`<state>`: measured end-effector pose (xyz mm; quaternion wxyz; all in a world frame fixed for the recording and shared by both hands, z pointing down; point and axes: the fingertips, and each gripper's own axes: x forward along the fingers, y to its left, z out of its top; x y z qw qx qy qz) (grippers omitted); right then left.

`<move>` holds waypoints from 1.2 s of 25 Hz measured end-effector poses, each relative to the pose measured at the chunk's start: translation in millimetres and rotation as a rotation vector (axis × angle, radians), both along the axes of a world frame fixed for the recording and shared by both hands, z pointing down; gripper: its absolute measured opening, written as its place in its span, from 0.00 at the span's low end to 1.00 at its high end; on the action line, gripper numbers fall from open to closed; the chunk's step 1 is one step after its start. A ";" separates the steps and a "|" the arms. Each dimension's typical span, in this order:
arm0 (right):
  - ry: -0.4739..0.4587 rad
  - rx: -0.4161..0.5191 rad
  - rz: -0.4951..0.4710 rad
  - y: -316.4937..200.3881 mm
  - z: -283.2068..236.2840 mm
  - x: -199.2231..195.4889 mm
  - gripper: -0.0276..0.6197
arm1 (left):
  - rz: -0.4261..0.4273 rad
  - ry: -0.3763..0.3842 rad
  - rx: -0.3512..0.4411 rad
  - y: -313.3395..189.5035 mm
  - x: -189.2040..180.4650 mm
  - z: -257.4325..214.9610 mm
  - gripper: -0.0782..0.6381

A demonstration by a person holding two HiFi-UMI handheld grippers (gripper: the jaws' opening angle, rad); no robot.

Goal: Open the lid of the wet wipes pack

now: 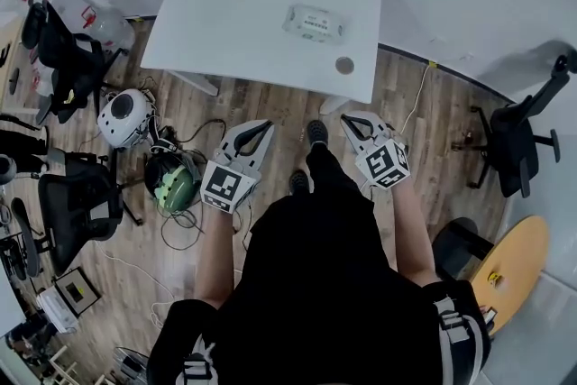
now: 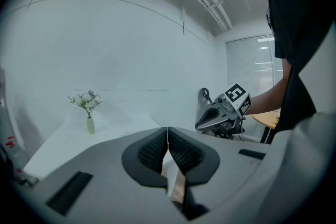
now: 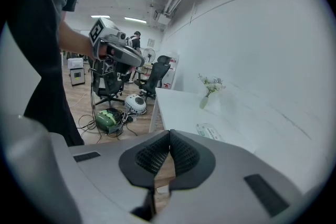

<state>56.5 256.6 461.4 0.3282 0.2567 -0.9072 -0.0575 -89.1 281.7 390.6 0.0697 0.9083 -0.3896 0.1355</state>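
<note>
Head view: the wipes pack (image 1: 315, 22) lies on the table (image 1: 225, 32). The left gripper (image 1: 255, 132) and right gripper (image 1: 356, 123) are short of the table's near edge.

Left gripper view: jaws pressed together, empty.

Right gripper view: likewise, with the pack ahead on the table.

Arriving closed, the jaws could shove the light pack instead of opening it.

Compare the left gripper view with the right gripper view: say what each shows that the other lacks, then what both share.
Only the left gripper view: the right gripper, held up in front of a round wooden tabletop, and window blinds.
Only the right gripper view: the wet wipes pack lying flat on the white table, the left gripper, office chairs and a green object among cables on the wood floor.
Both: the white table, the vase of flowers, and that view's own jaws closed together on nothing.
</note>
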 end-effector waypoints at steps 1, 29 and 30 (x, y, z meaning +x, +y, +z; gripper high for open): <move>-0.001 0.001 -0.006 -8.1 0.0 -1.5 0.07 | -0.003 0.000 -0.003 -6.2 -0.1 1.0 0.14; 0.003 -0.016 -0.118 -202.4 25.8 14.0 0.07 | -0.064 -0.039 -0.051 -189.3 44.5 18.8 0.14; 0.006 -0.017 -0.122 -206.3 27.3 15.1 0.07 | -0.069 -0.039 -0.053 -192.7 45.3 19.3 0.14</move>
